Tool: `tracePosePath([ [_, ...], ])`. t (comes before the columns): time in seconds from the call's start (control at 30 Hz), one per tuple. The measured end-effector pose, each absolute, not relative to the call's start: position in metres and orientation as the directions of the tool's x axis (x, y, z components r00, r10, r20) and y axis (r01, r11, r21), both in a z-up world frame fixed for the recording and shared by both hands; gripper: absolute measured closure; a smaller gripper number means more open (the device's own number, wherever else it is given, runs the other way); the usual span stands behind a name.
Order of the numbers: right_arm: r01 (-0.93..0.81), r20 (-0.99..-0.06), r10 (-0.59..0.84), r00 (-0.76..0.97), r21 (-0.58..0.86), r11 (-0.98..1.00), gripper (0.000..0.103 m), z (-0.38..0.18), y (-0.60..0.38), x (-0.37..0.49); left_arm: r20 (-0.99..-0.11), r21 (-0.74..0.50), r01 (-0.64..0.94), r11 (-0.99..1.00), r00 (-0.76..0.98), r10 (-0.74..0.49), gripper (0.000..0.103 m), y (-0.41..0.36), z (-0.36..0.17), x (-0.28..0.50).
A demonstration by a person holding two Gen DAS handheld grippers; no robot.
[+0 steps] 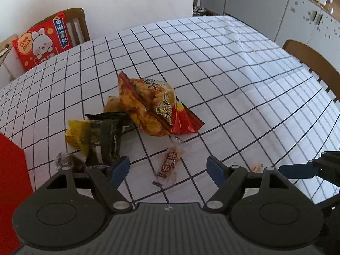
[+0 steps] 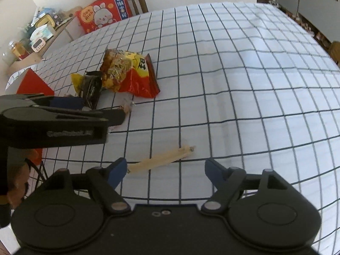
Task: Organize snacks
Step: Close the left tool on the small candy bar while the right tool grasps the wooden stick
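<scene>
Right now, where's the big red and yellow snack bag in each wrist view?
Left wrist view: the big snack bag lies centre-left, above the left gripper.
Right wrist view: the same bag sits upper left of centre.
Shared landmark: the red rabbit cushion on the chair beyond the table.

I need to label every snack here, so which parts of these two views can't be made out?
- Red box: cut by the left wrist view's edge.
- Dark-wrapped candy: partly behind the left gripper.
- Pale stick snack: label too small in the right wrist view.
- Yellow packet: half under the black packet.
</scene>
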State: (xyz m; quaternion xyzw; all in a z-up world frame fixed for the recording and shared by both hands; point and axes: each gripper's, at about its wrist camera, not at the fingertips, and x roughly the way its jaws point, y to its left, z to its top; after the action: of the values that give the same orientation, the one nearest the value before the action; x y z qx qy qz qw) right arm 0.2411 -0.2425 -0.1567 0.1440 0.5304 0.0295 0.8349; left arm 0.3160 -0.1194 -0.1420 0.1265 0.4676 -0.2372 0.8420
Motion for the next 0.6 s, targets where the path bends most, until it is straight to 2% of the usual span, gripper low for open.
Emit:
tracePosePath([
  [0.1,0.12,-0.887,0.202,0.414,0.273,0.954,0.027,-0.162,-0.24,0.246,-0.853,-0.017,0.525,0.851,0.436,-0.286,0.024,-0.122,-0.148,0.32],
  [0.2,0.148,-0.897,0.196,0.397,0.273,0.95,0.035,-0.165,-0.24,0.254,-0.856,-0.014,0.526,0.851,0.433,-0.282,0.025,-0.124,-0.152,0.324],
  [0.3,0.165,-0.902,0.19,0.388,0.271,0.948,0.045,-0.167,-0.238,0.26,-0.866,-0.009,0.518,0.856,0.424,-0.265,0.034,-0.126,-0.158,0.329],
  [0.4,0.167,-0.905,0.17,0.389,0.251,0.954,0.049,-0.167,-0.234,0.265,-0.868,-0.009,0.511,0.86,0.422,-0.26,0.041,-0.125,-0.161,0.332],
  [0.6,0.115,-0.915,0.094,0.393,0.15,0.982,0.066,-0.167,-0.222,0.267,-0.867,-0.003,0.516,0.857,0.425,-0.259,0.057,-0.127,-0.165,0.332],
])
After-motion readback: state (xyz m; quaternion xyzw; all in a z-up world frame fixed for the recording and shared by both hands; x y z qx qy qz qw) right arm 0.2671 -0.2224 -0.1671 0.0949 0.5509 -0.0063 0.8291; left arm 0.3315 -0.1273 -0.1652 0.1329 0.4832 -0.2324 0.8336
